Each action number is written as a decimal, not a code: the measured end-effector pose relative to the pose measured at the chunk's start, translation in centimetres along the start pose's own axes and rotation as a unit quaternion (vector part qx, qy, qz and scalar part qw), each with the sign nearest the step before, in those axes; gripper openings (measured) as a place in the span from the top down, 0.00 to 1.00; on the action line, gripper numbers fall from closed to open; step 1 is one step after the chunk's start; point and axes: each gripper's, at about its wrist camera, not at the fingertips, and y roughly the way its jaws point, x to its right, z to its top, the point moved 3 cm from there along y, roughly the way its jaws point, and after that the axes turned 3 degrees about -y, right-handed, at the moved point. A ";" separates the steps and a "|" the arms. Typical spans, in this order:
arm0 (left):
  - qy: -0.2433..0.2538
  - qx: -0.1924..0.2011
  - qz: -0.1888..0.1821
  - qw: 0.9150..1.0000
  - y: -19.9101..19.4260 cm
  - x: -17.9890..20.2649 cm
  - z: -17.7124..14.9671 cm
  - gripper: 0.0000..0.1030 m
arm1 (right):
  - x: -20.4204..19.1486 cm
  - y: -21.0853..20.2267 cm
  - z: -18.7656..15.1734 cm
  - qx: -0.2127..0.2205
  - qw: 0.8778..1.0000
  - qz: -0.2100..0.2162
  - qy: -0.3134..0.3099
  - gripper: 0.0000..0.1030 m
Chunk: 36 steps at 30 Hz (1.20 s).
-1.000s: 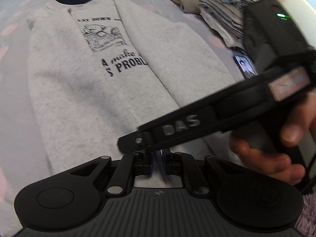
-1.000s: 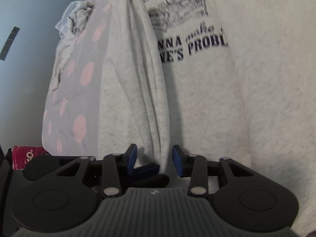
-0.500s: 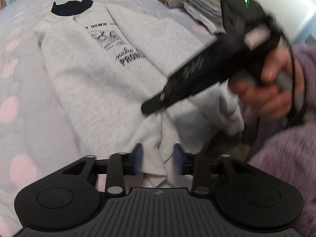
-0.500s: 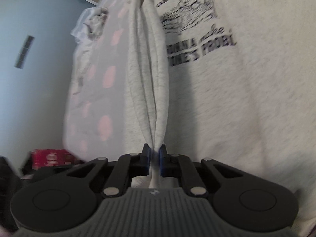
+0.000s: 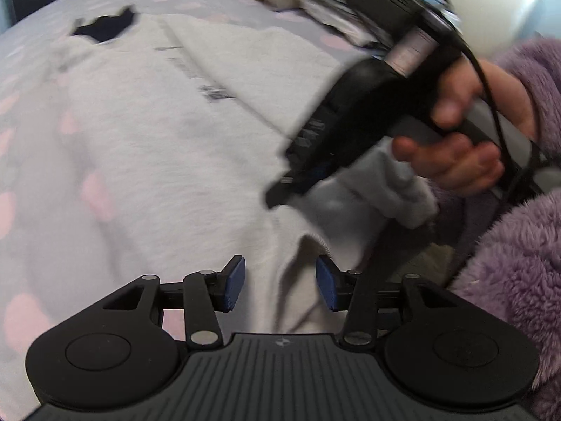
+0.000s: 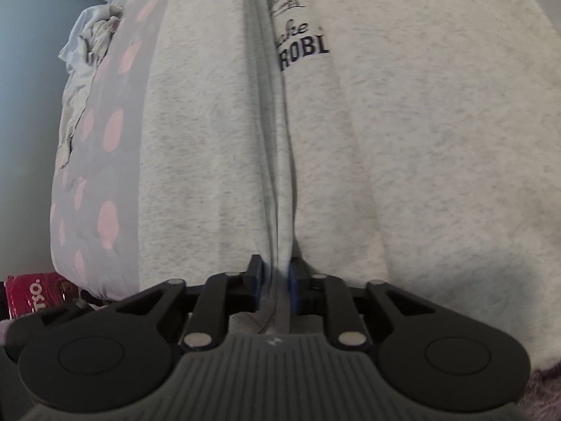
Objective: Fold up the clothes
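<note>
Sweatshirt (image 6: 403, 161) fabric is bunching in a ridge between the right gripper's (image 6: 275, 280) loosening jaws, pads touching it, while the left gripper (image 5: 279, 282) is hovering released over the hem.

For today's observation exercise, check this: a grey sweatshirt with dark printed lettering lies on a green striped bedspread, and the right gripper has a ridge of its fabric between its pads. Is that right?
Not quite. The bedspread is lilac with pink spots, not green striped, as the right wrist view shows. The rest holds: the grey sweatshirt bears dark lettering, and the right gripper, jaws opening, has a fabric ridge between its pads.
</note>
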 end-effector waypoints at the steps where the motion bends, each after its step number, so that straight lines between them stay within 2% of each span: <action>1: 0.009 -0.011 -0.007 1.000 0.5 0.5 -0.1 0.64 | 0.1 -0.2 -0.1 0.000 1.000 -0.003 0.002 0.76; 3: 0.011 -0.023 -0.009 1.000 1.4 0.8 -0.2 0.64 | -0.1 -0.6 -0.4 -0.001 1.000 -0.005 -0.002 0.74; 7: -0.022 -0.036 -0.023 0.999 2.5 -0.1 -0.4 0.63 | -0.2 -0.5 -1.4 -0.010 1.000 -0.014 -0.017 0.73; 9: -0.032 -0.040 -0.024 0.998 2.7 -0.5 -0.4 0.63 | -0.1 -0.1 -1.6 -0.014 0.999 -0.024 -0.026 0.77; 10: -0.031 -0.041 -0.024 0.998 2.8 -0.4 -0.3 0.63 | -0.1 0.1 -1.6 -0.013 0.999 -0.026 -0.029 0.83; 15: -0.023 -0.047 -0.027 0.998 1.3 -0.1 0.4 0.63 | -0.4 0.1 -1.6 -0.009 0.998 -0.035 -0.050 0.83; 17: -0.034 -0.044 -0.029 0.998 0.2 -0.7 0.7 0.59 | -0.6 -0.2 -1.5 -0.006 0.998 -0.041 -0.057 0.77; 21: -0.055 -0.025 -0.019 0.998 -1.9 -2.8 2.0 0.58 | -1.3 -1.4 -0.8 0.021 0.995 -0.054 -0.085 0.71; 26: -0.081 -0.003 0.022 0.996 -2.9 -6.5 4.4 0.55 | -1.8 -2.0 1.1 0.053 0.991 -0.051 -0.108 0.59; 30: -0.119 0.009 0.053 0.991 -2.0 -9.3 5.5 0.55 | -1.6 -2.0 2.4 0.078 0.988 -0.049 -0.125 0.58; 36: -0.177 0.006 0.076 0.981 -0.9 -13.6 5.6 0.55 | -2.5 -0.6 6.1 0.102 0.986 -0.034 -0.130 0.53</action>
